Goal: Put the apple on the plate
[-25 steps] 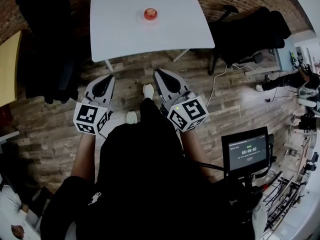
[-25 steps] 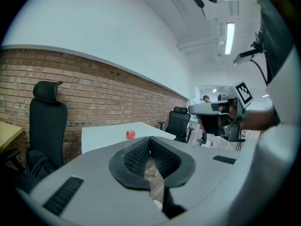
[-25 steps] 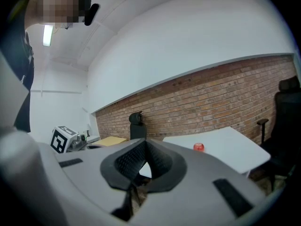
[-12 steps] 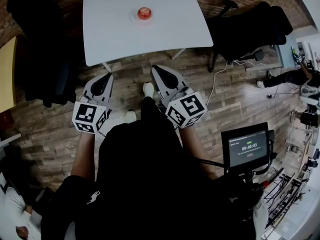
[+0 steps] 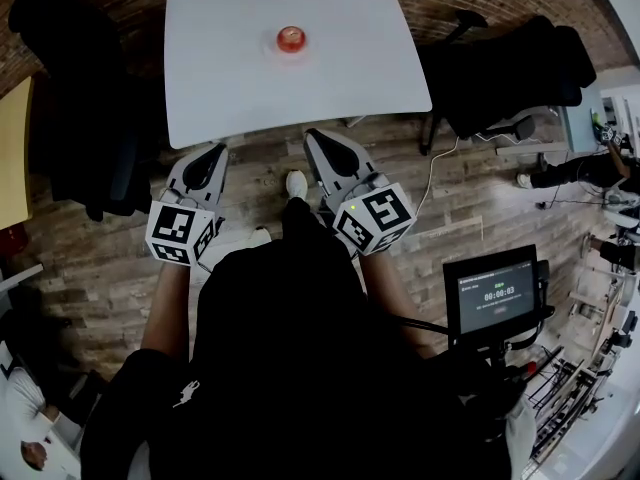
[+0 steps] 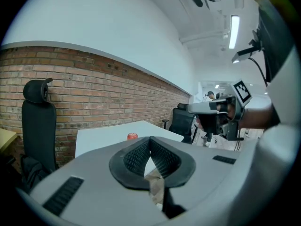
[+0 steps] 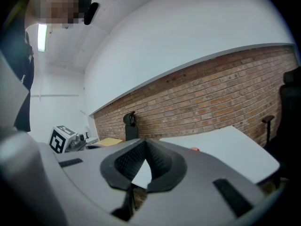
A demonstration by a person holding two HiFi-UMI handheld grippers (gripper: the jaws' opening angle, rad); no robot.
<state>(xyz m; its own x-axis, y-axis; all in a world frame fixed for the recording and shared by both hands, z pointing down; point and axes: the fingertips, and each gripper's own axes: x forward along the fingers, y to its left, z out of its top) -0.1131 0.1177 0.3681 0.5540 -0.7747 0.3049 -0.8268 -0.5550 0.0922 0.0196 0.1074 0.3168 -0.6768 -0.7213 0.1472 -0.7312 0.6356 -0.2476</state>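
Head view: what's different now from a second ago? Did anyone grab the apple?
Nobody grabbed it. The person has stepped closer to the table, carrying the left gripper and right gripper forward, so their tips now show just short of its near edge. Nothing was taken hold of or let go. Both grippers stay shut and empty, and the apple sits in the same spot on the table's far part.

Soft, even indoor light all round. The white table (image 5: 230,78) comes up bright, almost washed out, against the dim wooden floor (image 5: 470,208). The apple (image 5: 291,39) is small but sharp near the table's far edge. A ceiling tube light (image 6: 233,31) flares in the left gripper view. Heavy fisheye bending, black vignetted corners everywhere.
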